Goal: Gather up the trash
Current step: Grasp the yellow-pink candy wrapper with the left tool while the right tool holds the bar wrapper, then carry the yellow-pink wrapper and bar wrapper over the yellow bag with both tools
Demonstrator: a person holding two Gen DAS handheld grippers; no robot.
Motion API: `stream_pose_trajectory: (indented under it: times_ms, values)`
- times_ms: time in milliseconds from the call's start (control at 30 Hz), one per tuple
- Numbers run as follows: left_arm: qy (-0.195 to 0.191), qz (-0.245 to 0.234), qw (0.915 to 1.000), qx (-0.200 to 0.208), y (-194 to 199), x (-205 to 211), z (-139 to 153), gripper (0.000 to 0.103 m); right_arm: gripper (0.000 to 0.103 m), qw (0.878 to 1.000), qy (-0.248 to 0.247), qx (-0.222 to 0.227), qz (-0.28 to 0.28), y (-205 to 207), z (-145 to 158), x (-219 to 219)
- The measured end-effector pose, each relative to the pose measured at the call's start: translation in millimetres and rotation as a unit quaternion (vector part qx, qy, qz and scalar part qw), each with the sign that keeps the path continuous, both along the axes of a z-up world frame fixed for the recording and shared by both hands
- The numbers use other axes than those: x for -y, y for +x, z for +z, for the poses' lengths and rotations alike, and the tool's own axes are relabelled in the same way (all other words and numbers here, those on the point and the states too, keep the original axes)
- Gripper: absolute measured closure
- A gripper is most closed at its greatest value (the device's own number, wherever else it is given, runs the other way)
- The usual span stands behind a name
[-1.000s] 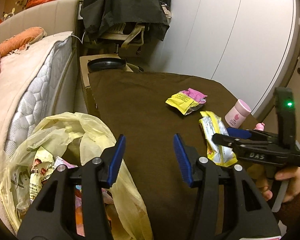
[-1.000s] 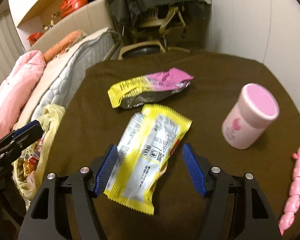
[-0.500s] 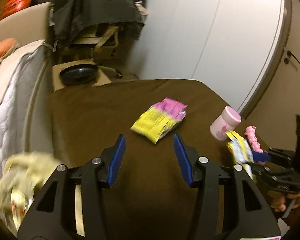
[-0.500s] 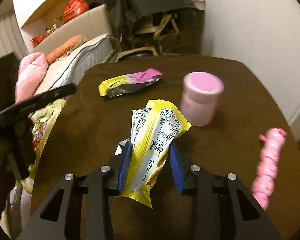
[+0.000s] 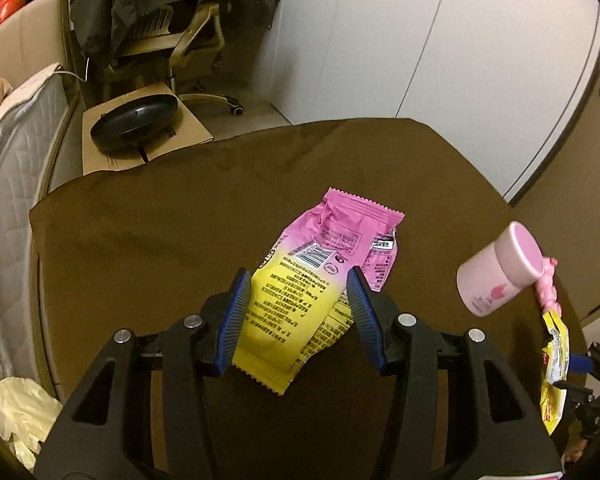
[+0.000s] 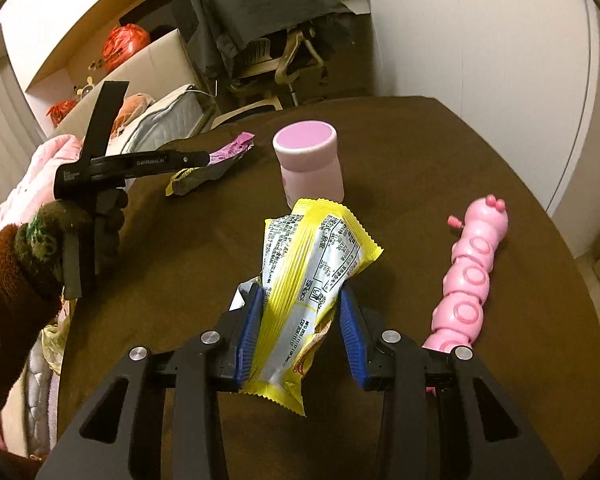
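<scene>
Right gripper (image 6: 300,332) clenches a crinkled yellow-and-silver snack wrapper (image 6: 312,276); left gripper (image 5: 296,316), released, straddles the pink-and-yellow foil wrapper (image 5: 308,300) left of the pink plastic jar (image 5: 496,276), likely needing closure next

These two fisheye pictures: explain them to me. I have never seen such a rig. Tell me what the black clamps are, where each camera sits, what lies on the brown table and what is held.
No robot here: a person holds a hand-operated clamp in each hand, and a camera on each clamp looks forward along its blue-padded jaws.

The left wrist picture shows the left gripper, its jaws open on either side of a pink and yellow snack wrapper that lies on the brown cloth-covered table. It is not pinched yet.

The right wrist picture shows the right gripper, jaws shut on a yellow and silver snack wrapper, lifted upright.

Also on the table are a pink lidded plastic jar and a pink caterpillar toy. A pale yellow plastic bag sits at the table's left edge.
</scene>
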State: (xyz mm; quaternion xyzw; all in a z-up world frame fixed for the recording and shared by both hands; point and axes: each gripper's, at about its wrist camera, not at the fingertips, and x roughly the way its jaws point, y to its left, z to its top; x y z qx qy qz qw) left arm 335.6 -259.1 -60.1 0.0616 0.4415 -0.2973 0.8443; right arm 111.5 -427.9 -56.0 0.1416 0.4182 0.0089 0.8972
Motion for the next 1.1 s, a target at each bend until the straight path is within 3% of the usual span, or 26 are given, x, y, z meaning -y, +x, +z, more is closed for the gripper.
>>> stream_pose_trajectory:
  times_ms: [200,367,500,567,867,967,1033,1100]
  values:
    - [0.016,0.009,0.9997,-0.017,-14.3,-6.0,0.3,0.064,0.067,1.0,0.009,0.001,0.005,0.3,-3.8,-7.0]
    - [0.038,0.005,0.9992,-0.014,-43.3,-14.0,1.5,0.082,0.067,1.0,-0.002,0.008,0.009,-3.8,1.1,-14.7]
    - [0.03,0.01,0.9994,-0.013,-72.2,-26.0,2.8,0.101,0.067,1.0,0.0,0.013,0.008,-7.8,5.1,-17.2]
    - [0.023,0.017,0.9995,-0.011,-83.4,-31.9,4.1,0.103,0.067,1.0,0.0,0.015,0.009,-10.0,6.0,-18.1]
    - [-0.003,0.024,0.9997,-0.008,-122.8,-51.5,21.2,0.103,0.067,1.0,0.0,0.025,0.015,-22.4,13.2,-22.3]
    - [-0.019,-0.001,0.9997,-0.018,-131.1,-52.8,22.1,0.1,0.067,1.0,0.003,0.024,0.013,-28.2,12.0,-19.2]
    - [-0.013,-0.009,0.9998,-0.006,-135.0,-52.0,20.9,0.077,0.067,1.0,0.005,0.022,0.012,-30.0,10.2,-17.0]
    - [-0.009,-0.006,0.9998,0.017,-135.8,-52.9,21.0,0.069,0.067,1.0,0.008,0.019,0.013,-33.1,7.8,-15.6]
